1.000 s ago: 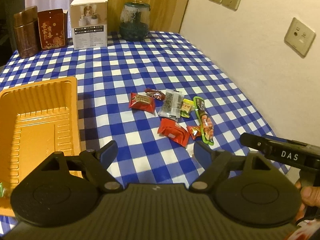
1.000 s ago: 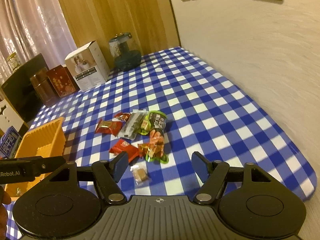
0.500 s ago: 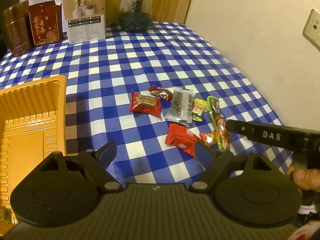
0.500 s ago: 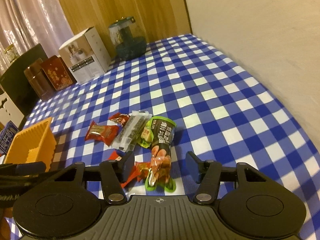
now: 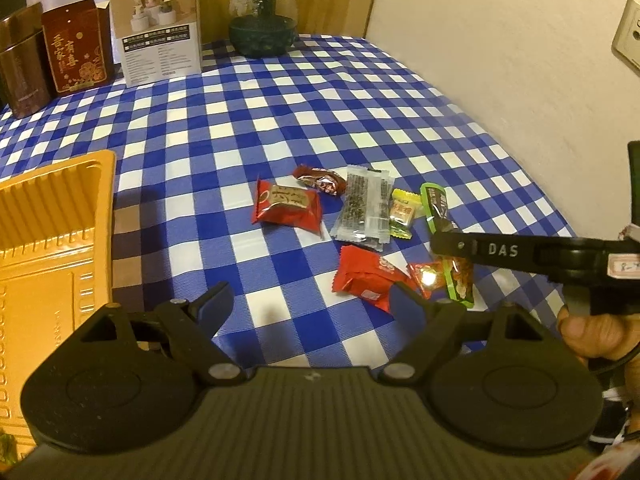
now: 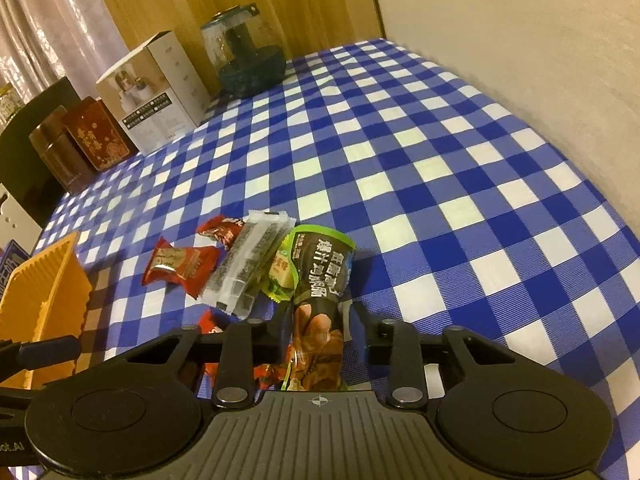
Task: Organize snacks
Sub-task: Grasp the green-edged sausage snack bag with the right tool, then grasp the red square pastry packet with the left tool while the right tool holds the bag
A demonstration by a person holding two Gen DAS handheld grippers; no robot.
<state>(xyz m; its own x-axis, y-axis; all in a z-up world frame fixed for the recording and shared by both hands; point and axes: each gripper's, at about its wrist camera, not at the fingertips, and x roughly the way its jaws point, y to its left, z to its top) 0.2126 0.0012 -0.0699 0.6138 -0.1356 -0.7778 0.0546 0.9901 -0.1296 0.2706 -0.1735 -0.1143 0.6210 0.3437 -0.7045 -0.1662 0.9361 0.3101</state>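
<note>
The right gripper (image 6: 318, 326) has come down and forward over the pile of snacks, and its jaws have just been closing, from wide to narrow, around the long green-edged packet (image 6: 320, 300). They now sit on either side of the packet's lower half and appear to pinch it (the contact itself is half hidden under the gripper body). That looks like the first pick of the sorting: the packet seems caught, not yet lifted, and still lies on the blue checked counter (image 6: 460, 184).

The left gripper (image 5: 310, 300) has also drifted lower and nearer the pile; its jaws stand wide with nothing between them, hovering over the cloth just short of the red pouch (image 5: 366, 280).

The packet is a slim glossy sachet, black at the top with pale lettering and a picture of brownish food lower down, bordered in bright green. In the right wrist view it runs from the jaws toward 12 o'clock, its upper end touching a small yellow-green sweet (image 6: 280, 276) at about 10 o'clock. The orange tray (image 6: 44, 304), the likely place for it, lies well apart at 9 o'clock.
</note>
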